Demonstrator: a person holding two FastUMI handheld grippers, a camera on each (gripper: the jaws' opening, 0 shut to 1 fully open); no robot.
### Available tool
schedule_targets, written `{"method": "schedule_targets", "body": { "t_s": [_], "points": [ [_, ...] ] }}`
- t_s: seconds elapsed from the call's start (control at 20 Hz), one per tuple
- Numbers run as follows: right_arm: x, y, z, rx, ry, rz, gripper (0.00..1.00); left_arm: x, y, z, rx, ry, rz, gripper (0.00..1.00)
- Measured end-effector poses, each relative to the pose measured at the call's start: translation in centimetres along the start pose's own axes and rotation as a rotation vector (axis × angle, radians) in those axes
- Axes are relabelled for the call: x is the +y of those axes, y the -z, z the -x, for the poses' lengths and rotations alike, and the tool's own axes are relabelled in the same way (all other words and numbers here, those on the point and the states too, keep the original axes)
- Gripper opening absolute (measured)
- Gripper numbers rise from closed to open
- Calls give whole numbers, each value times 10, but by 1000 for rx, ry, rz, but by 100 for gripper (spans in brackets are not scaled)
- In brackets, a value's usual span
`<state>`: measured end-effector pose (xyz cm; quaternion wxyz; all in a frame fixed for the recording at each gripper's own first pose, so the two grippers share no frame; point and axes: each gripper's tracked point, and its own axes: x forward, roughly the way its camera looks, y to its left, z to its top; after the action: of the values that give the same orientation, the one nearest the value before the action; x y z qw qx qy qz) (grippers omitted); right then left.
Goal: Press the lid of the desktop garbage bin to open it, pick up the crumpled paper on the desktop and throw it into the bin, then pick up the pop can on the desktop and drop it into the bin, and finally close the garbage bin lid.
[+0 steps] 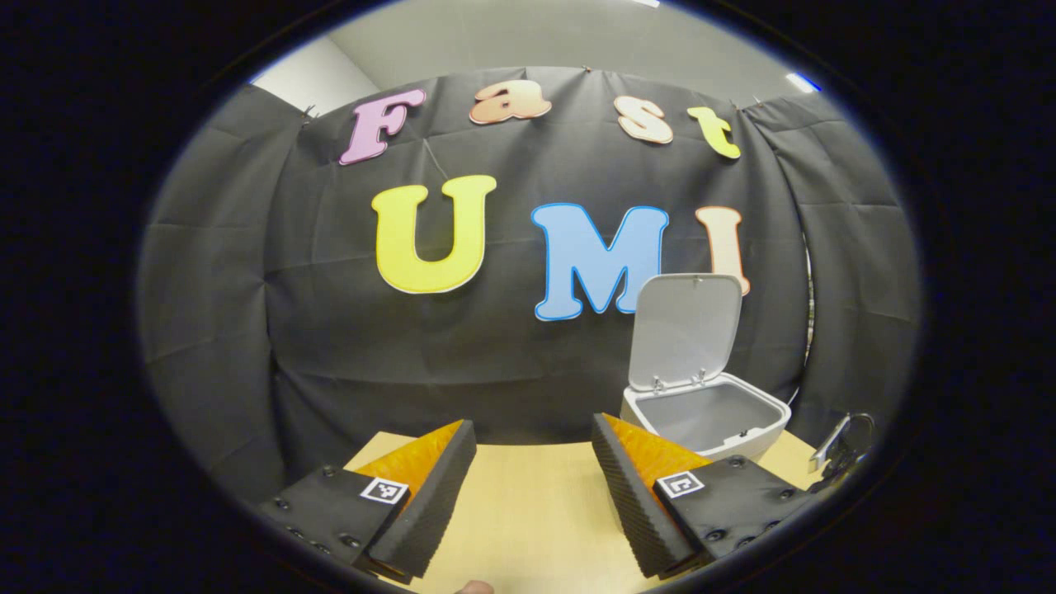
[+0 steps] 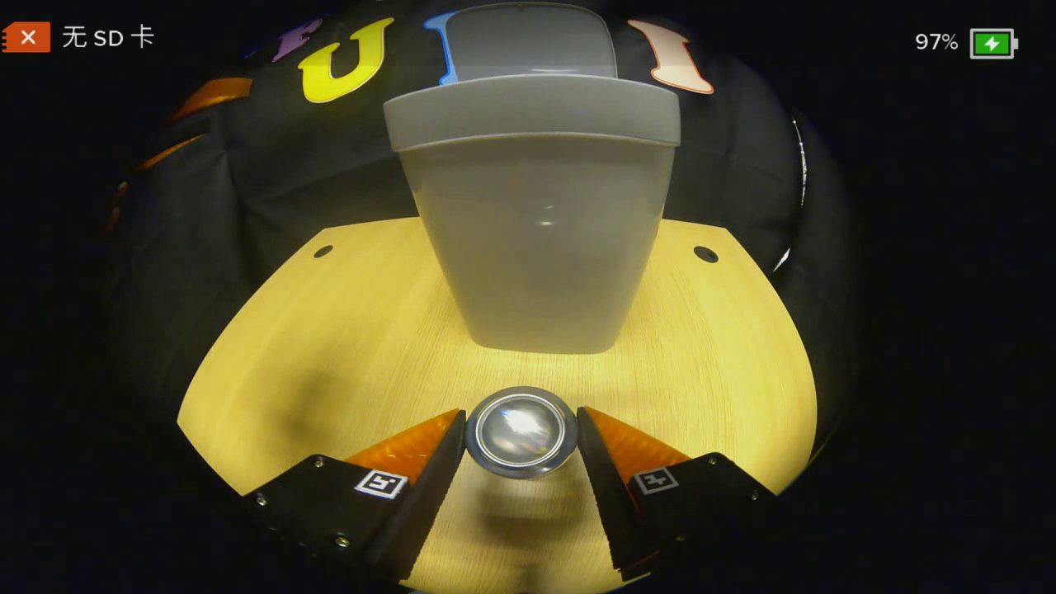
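We have the pop can (image 2: 520, 432) between the right gripper's (image 2: 520, 441) fingers, with the bin's lid (image 2: 532, 41) up.

In the right gripper view we see the can end-on, its round metal end facing us, with one finger (image 2: 429, 478) on each side right at its rim; whether both press on it we cannot tell. It hangs over the near edge of the wooden desktop (image 2: 330, 346), and the white garbage bin (image 2: 536, 239) stands just beyond it toward the far edge. In the left gripper view our left gripper (image 1: 535, 470) is spread apart and empty above the desktop (image 1: 528, 511), and the bin (image 1: 705, 417) sits toward the far right corner, its lid (image 1: 685, 330) raised upright against the black cloth wall (image 1: 247, 289).
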<state>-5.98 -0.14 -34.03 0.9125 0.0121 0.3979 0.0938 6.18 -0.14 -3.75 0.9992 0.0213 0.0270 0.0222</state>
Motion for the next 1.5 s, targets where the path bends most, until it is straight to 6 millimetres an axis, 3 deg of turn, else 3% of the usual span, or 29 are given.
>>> {"method": "schedule_targets", "body": {
  "t_s": [0.3,0.7,0.95,1.25,1.35,1.5],
  "points": [
    [10,-56,37,-131,-33,-1,84,-11,4,-5,8,16,7,97],
    [48,-179,131,-429,-148,-13,84,-21,9,-8,16,32,28,97],
    [60,-238,172,-589,-171,4,83,-21,10,-10,18,28,28,95],
    [48,-288,183,-713,-86,70,83,-22,10,-8,21,24,29,90],
    [43,-301,180,-737,-58,88,83,-20,11,-8,23,21,29,94],
    [29,-317,171,-752,-13,91,83,-16,12,-7,27,13,28,90]
  ]
}}
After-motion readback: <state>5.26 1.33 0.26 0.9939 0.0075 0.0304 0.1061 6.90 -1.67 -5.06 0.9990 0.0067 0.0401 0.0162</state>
